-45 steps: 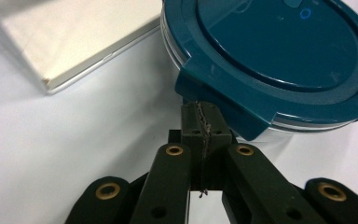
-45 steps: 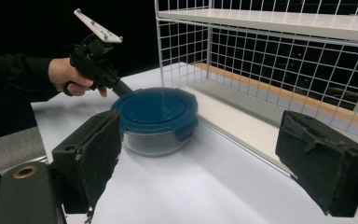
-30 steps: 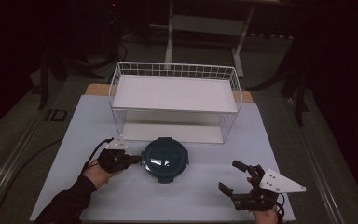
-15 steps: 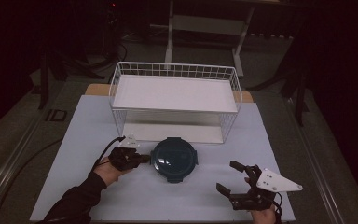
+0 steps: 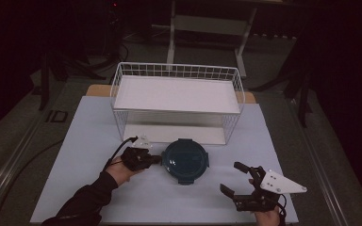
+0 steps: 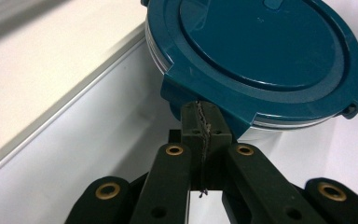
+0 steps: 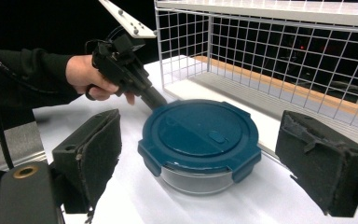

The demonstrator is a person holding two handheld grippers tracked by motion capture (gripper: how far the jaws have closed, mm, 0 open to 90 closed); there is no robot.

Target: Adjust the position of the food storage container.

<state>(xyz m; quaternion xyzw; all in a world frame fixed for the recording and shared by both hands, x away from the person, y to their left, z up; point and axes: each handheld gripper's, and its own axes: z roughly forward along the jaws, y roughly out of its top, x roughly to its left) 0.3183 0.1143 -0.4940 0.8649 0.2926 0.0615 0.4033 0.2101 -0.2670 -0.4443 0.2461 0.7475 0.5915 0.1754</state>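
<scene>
Container (image 5: 185, 160) touching closed left claw (image 5: 158, 159)

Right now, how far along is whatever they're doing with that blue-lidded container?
Early, it seems. The container sits on the table before the wire rack, lid on. The shut left gripper presses against its rim. The right gripper waits open, apart. Grasping or lifting hasn't begun.

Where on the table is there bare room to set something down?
Bare mat lies left of the left gripper, and between the round container and the right gripper. It is crowded where container and left gripper meet the wire rack.
</scene>
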